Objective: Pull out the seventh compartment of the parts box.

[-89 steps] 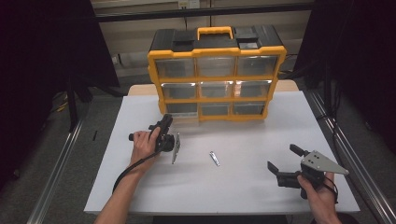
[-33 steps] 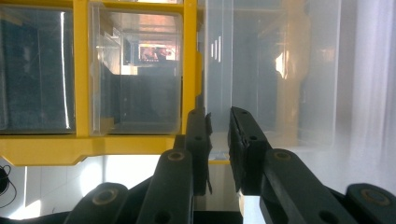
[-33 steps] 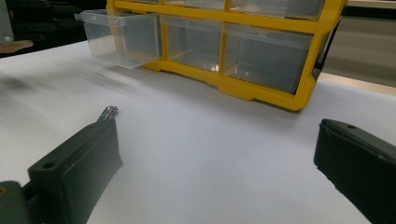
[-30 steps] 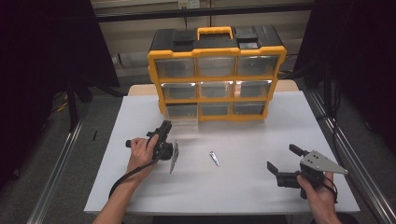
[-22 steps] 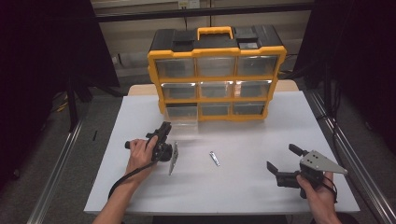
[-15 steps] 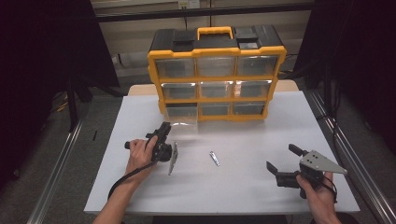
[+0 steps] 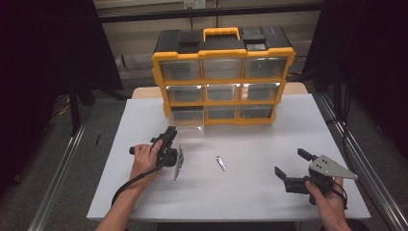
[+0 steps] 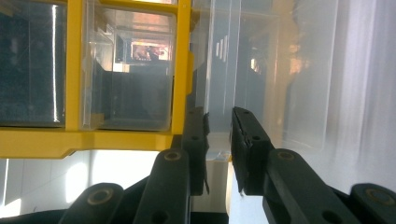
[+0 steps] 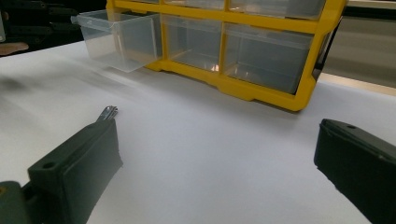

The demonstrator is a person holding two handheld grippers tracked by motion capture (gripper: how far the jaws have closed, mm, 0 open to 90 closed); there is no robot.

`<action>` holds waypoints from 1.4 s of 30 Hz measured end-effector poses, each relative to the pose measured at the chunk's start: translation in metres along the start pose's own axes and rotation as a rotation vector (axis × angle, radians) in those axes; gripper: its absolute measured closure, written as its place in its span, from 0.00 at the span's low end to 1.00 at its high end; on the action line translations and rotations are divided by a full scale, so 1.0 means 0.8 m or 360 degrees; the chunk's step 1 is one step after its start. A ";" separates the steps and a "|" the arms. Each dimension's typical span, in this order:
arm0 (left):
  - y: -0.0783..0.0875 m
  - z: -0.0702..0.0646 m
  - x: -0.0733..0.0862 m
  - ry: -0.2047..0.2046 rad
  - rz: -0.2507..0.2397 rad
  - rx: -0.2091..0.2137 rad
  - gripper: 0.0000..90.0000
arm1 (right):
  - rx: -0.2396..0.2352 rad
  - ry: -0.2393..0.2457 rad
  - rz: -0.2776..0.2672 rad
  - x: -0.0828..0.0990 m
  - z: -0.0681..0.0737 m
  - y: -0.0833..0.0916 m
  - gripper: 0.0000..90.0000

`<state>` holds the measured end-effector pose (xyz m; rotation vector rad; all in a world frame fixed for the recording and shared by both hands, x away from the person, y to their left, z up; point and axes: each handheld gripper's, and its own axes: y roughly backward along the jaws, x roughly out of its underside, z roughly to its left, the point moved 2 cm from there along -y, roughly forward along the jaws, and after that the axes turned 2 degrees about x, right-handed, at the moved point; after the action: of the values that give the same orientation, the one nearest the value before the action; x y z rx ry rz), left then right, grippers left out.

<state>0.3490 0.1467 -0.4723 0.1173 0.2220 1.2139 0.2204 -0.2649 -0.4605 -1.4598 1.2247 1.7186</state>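
Note:
A yellow organizer (image 7: 223, 103) with several clear drawers stands at the back of the white table (image 7: 250, 192). Its bottom-left drawer (image 7: 190, 126) is slid partway out. My left gripper (image 7: 172, 131) points at that drawer's front. In the left gripper view, my left gripper (image 8: 218, 126) has its jaws nearly together on the drawer's (image 8: 261, 84) clear front lip. A small metal piece (image 7: 221, 163) lies mid-table. My right gripper (image 7: 289, 162) rests open near the front right. In the right gripper view, my right gripper (image 9: 217, 140) has nothing between its jaws, and the metal piece (image 9: 108, 112) lies beyond its left jaw.
The organizer (image 9: 261, 88) spans the back, with the pulled-out drawer (image 9: 116, 39) jutting over the table. Metal rails run along both sides of the table (image 7: 62, 173). Bare white surface lies between the two grippers.
Since three seconds ago my left hand has drawn back slightly toward the near edge, and the bottom-left drawer has come out with it. Over the last second nothing has visibly moved.

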 end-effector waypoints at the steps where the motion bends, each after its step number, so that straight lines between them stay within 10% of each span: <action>1: 0.001 0.001 0.000 -0.0008 0.0007 -0.0010 0.85 | -0.0001 0.0001 0.0000 0.000 0.000 0.000 0.00; 6: 0.004 0.001 -0.004 0.0046 -0.0008 -0.0033 0.79 | -0.0003 0.0002 0.0000 0.000 0.000 0.000 0.00; 8: 0.001 -0.001 -0.007 0.0197 -0.0062 -0.0038 0.74 | -0.0002 0.0002 -0.0003 0.000 0.000 0.000 0.00; 13: 0.002 0.002 -0.007 0.0219 0.0012 -0.0056 0.57 | -0.0002 0.0002 -0.0003 0.000 0.000 0.000 0.00; 14: -0.003 -0.002 -0.008 0.0325 -0.0063 -0.0075 0.53 | -0.0004 0.0003 -0.0003 0.000 0.000 0.000 0.00; 15: 0.001 0.000 -0.007 0.0283 0.0010 -0.0044 0.51 | -0.0004 0.0003 -0.0003 0.000 0.000 0.000 0.00; 21: 0.001 0.005 -0.013 0.0515 0.0006 -0.0017 0.33 | -0.0003 0.0005 -0.0001 0.000 0.000 0.000 0.00; 31: 0.007 0.012 -0.023 0.1031 -0.0049 0.0099 0.15 | -0.0007 0.0006 0.0009 0.000 0.000 0.000 0.00; 42: 0.015 0.013 -0.017 0.1827 -0.0108 0.0444 0.13 | -0.0011 0.0005 0.0016 0.001 0.001 0.000 0.00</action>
<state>0.3362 0.1388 -0.4581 -0.3629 1.3812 1.0583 0.2203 -0.2643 -0.4611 -1.4637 1.2307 1.7293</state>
